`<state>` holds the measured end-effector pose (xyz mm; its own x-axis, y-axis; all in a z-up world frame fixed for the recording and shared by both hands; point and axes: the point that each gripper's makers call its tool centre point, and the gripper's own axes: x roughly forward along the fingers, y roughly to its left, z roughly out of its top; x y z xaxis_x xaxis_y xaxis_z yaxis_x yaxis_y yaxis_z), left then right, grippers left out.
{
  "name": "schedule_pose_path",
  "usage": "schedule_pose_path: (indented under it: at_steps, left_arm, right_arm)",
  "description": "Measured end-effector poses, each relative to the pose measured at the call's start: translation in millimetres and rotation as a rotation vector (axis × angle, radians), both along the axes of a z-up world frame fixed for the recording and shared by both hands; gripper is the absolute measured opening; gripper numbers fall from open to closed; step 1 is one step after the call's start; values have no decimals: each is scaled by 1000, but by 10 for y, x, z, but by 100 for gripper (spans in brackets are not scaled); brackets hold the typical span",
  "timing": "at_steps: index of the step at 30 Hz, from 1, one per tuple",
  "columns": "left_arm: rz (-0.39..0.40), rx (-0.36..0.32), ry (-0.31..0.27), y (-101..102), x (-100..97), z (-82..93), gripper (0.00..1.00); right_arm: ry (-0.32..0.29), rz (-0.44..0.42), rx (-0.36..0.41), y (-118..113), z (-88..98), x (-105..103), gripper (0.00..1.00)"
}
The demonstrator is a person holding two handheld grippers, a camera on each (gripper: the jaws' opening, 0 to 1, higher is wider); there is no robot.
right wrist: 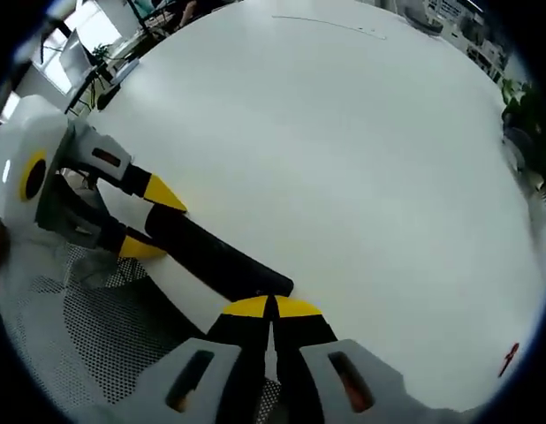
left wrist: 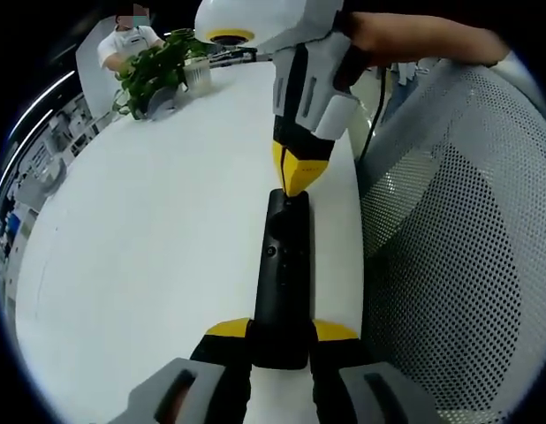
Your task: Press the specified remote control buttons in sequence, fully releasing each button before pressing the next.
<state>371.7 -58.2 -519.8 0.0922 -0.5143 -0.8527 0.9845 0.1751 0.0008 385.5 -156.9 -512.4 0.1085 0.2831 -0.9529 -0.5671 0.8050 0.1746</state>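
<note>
The near end of the black remote control (left wrist: 284,283) is covered by the left tool (left wrist: 282,334), whose yellow-tipped jaws are clamped on its sides, and its buttons can hardly be made out. The remote is held along the edge of the white surface (left wrist: 149,265), beside a perforated chair back (left wrist: 458,247). The right tool (right wrist: 271,306), its jaws pressed together, is set with its tips on the remote's far end.
</note>
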Motion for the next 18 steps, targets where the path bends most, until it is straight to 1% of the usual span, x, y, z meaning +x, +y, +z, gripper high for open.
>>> schedule_pose_path:
  at_steps: [6,13,18]
  left_arm:
    - [6,1,2,-4,5,-4,25]
    - [10,-16,4,-4,1,2,25]
    - [11,-35,1,0,-3,7,25]
  right_arm:
    - [7,-26,26,-1,-12,18,0]
    - [7,-13,25,-1,-22,30,0]
    - [25,-48,53,3,-7,21,0]
